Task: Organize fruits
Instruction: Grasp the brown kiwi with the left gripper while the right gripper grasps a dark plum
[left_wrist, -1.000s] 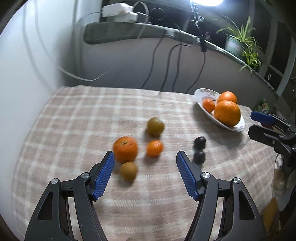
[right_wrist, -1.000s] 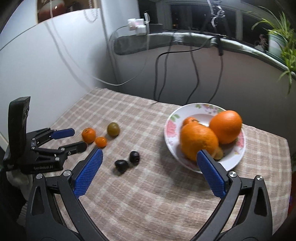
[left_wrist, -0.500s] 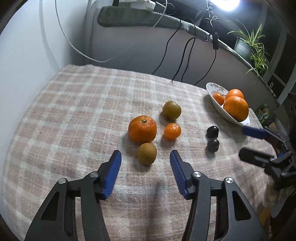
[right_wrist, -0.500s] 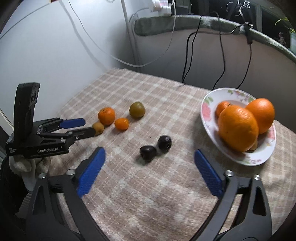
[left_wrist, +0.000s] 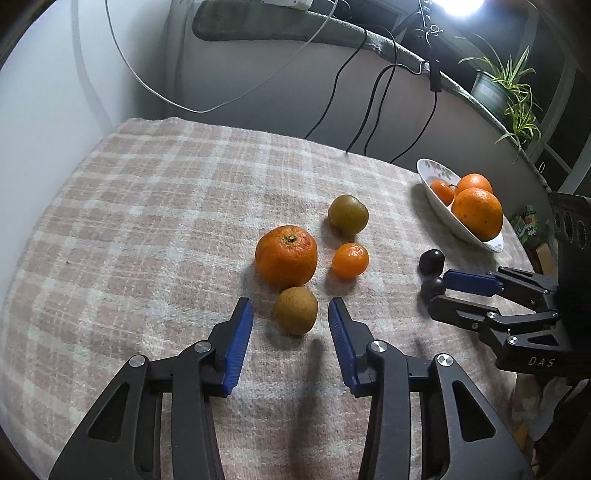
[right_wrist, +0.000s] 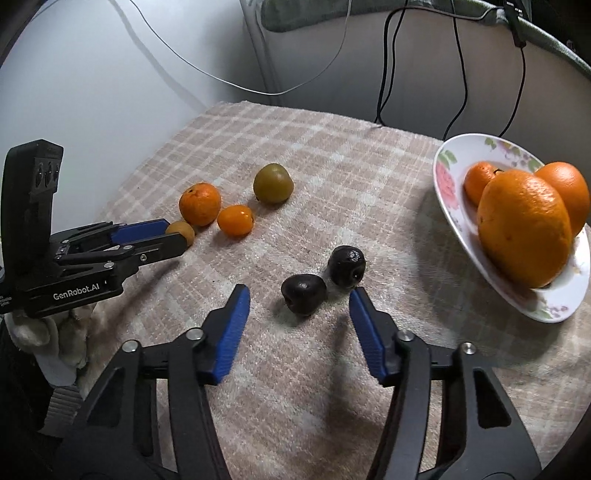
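Fruit on the checked counter, some already in the plate.
The plate at the counter's right edge holds two oranges and a mandarin. The left hand-held gripper is spread, low around a kiwi without touching; the right hand-held gripper is spread before two dark plums.

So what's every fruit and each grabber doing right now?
Left gripper: open, either side of the brown fruit, not touching.
Right gripper: open, just short of the two dark fruits.
Brown fruit: on the cloth.
Big tangerine: on the cloth.
Small tangerine: on the cloth.
Green fruit: on the cloth.
Dark fruits: side by side on the cloth.
Plate: holds three oranges.
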